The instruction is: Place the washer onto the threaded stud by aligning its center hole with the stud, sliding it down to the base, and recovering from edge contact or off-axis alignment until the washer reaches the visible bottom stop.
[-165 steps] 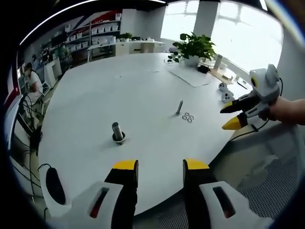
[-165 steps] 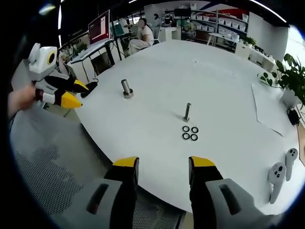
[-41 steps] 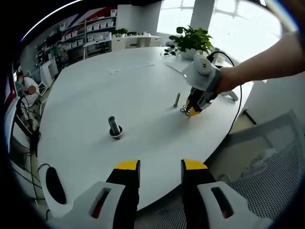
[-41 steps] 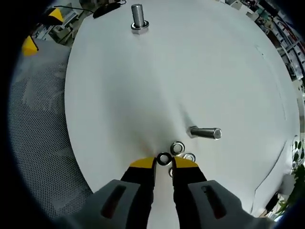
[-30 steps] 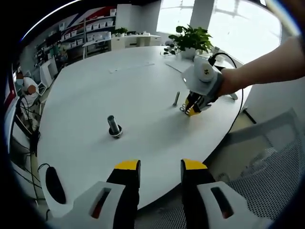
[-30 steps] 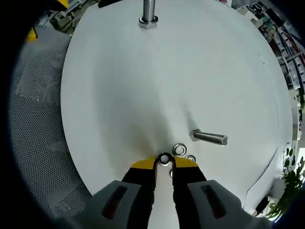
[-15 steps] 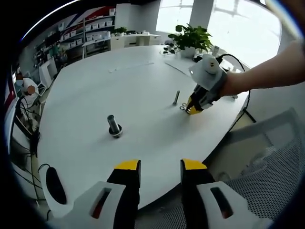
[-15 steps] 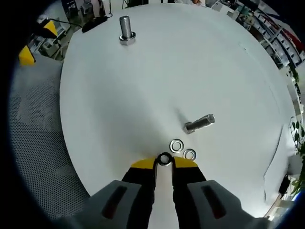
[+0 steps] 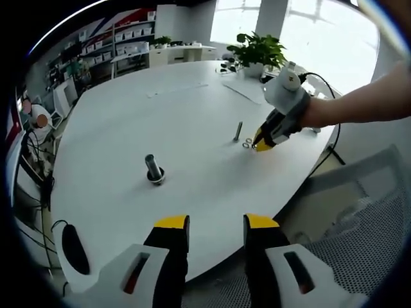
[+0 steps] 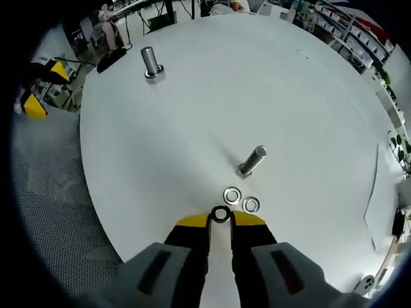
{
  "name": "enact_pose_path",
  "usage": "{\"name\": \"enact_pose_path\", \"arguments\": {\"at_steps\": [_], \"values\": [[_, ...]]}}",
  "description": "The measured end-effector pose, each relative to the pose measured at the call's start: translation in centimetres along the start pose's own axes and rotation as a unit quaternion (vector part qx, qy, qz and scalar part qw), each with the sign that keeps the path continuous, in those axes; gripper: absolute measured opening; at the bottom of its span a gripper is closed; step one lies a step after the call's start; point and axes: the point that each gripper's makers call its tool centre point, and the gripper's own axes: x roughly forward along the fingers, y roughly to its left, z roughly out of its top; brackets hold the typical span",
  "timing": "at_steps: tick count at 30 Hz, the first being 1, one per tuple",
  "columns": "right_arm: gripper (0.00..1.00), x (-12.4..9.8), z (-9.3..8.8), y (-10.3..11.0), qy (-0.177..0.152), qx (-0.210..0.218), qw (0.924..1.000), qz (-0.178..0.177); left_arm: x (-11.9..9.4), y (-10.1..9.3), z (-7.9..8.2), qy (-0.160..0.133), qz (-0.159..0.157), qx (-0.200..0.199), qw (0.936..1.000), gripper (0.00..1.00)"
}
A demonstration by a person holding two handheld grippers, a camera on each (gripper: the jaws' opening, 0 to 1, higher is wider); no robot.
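The right hand-held gripper [image 10: 220, 220] is pinching a small silver ring washer [image 10: 221, 214] at its yellow tips near the upright threaded steel stud [image 10: 251, 161] on the white round table [image 10: 192, 96], risking off-axis edge contact that could jar it loose.

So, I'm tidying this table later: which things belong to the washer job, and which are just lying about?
In the job:
washer held by the right gripper
small threaded stud
two spare washers

Lying about:
large bolt
potted plant
paper sheet
black mouse
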Motion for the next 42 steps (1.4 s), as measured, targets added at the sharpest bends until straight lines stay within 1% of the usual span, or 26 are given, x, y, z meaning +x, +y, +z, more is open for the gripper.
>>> {"name": "enact_pose_path", "arguments": {"at_steps": [4,6,8,9,15,18,22,28,31,36,42], "values": [[0.14,-1.0,0.8,-0.6,-0.015,0.003,0.9999,-0.001,-0.1,0.0,0.1,-0.001,0.001,-0.001,1.0000,0.32],[0.14,-1.3,1.0,-1.0,-0.014,0.001,0.9999,-0.008,0.0,-0.1,0.0,0.000,0.000,0.000,1.0000,0.32],[0.14,-1.7,1.2,-1.3,-0.017,0.010,0.9998,-0.010,0.0,-0.1,0.0,0.001,0.000,0.001,1.0000,0.32],[0.14,-2.0,1.6,-1.4,-0.025,0.017,0.9995,-0.009,0.0,-0.1,0.0,0.001,0.000,0.001,1.0000,0.32],[0.14,-3.1,3.1,-1.9,-0.048,0.017,0.9986,-0.015,0.0,-0.2,-0.1,0.003,-0.001,0.004,1.0000,0.32],[0.14,-3.5,4.3,-2.1,-0.063,0.016,0.9978,-0.017,0.0,-0.2,0.0,0.002,-0.002,0.004,1.0000,0.32],[0.14,-3.7,5.4,-2.0,-0.072,0.007,0.9972,-0.020,0.0,-0.2,0.0,0.000,-0.002,0.003,1.0000,0.32],[0.14,-3.3,6.0,-2.1,-0.065,-0.006,0.9977,-0.017,0.0,-0.3,0.0,0.001,-0.003,0.003,1.0000,0.32],[0.14,-2.9,5.8,-2.1,-0.052,-0.018,0.9984,-0.016,0.0,-0.3,0.0,0.000,-0.003,0.004,1.0000,0.32],[0.14,-2.2,5.5,-2.2,-0.038,-0.020,0.9990,-0.012,-0.1,-0.3,0.0,-0.001,-0.003,0.003,1.0000,0.32],[0.14,-1.8,5.7,-2.3,-0.033,-0.018,0.9992,-0.013,0.0,-0.3,-0.1,0.003,-0.004,0.003,1.0000,0.32]]}}
